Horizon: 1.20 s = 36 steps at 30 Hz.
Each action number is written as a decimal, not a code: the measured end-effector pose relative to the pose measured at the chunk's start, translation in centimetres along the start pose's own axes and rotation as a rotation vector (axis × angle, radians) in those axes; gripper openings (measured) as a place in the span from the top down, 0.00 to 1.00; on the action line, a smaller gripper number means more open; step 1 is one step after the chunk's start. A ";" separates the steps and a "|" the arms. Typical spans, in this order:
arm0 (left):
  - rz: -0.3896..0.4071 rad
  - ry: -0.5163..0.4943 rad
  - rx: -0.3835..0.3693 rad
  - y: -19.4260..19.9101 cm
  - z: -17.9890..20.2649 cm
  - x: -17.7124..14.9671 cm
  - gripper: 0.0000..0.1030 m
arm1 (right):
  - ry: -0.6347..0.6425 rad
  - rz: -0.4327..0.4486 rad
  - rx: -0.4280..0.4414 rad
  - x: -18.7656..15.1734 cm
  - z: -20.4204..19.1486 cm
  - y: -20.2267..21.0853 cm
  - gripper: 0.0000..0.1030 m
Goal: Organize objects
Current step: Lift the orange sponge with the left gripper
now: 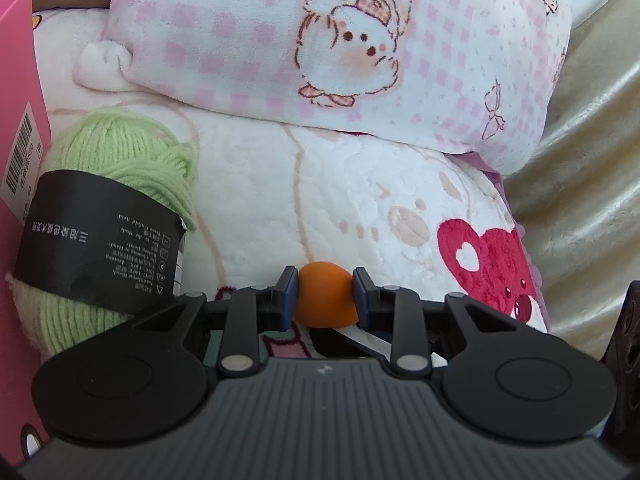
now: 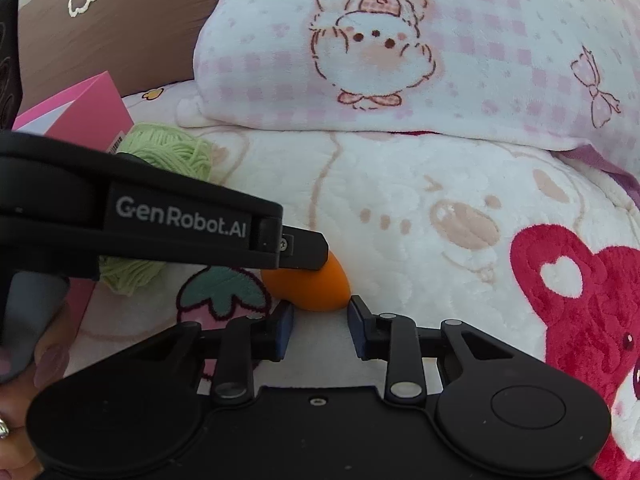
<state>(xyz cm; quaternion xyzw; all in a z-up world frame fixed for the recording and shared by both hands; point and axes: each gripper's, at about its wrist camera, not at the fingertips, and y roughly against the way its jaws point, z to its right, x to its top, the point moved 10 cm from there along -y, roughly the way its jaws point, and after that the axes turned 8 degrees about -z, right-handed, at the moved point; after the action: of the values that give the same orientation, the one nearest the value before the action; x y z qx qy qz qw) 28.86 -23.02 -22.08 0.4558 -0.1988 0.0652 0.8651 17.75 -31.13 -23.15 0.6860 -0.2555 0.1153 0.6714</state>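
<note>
An orange egg-shaped sponge [image 1: 325, 300] rests on a white plush blanket [image 1: 320, 200], and my left gripper [image 1: 325, 297] is shut on it, one blue pad pressing each side. In the right wrist view the sponge [image 2: 316, 286] pokes out under a black finger [image 2: 304, 250] of the left gripper, which reaches in from the left. Just below it, my right gripper [image 2: 321, 326] has its pads flanking a smooth pale thing [image 2: 320, 350]; I cannot tell what it is. A green yarn skein [image 1: 120, 152] with a black label lies to the left.
A pink box [image 1: 16, 120] stands at the left edge beside the yarn. Behind lies a pink checked pillow [image 1: 280, 40] with a bunny print. Gold fabric [image 1: 580, 160] lies to the right and a brown cushion [image 2: 120, 20] at the back left. A person's hand [image 2: 24, 380] holds the left gripper's handle.
</note>
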 end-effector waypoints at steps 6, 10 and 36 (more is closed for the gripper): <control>-0.005 0.004 0.007 0.3 0.2 -0.3 0.73 | 0.035 -0.015 -0.011 -0.3 -0.3 0.3 0.65; -0.009 -0.017 0.024 0.9 0.5 -0.5 0.73 | 0.044 -0.025 0.003 -0.4 -0.5 0.8 0.66; -0.025 -0.006 0.041 9.5 3.7 -1.0 0.73 | 0.088 0.047 0.157 -0.6 -3.4 8.9 0.65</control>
<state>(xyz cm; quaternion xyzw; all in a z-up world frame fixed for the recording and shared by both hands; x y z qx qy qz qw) 24.13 -20.49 -13.40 0.4762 -0.1945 0.0571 0.8557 13.40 -27.44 -15.58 0.7246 -0.2318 0.1809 0.6233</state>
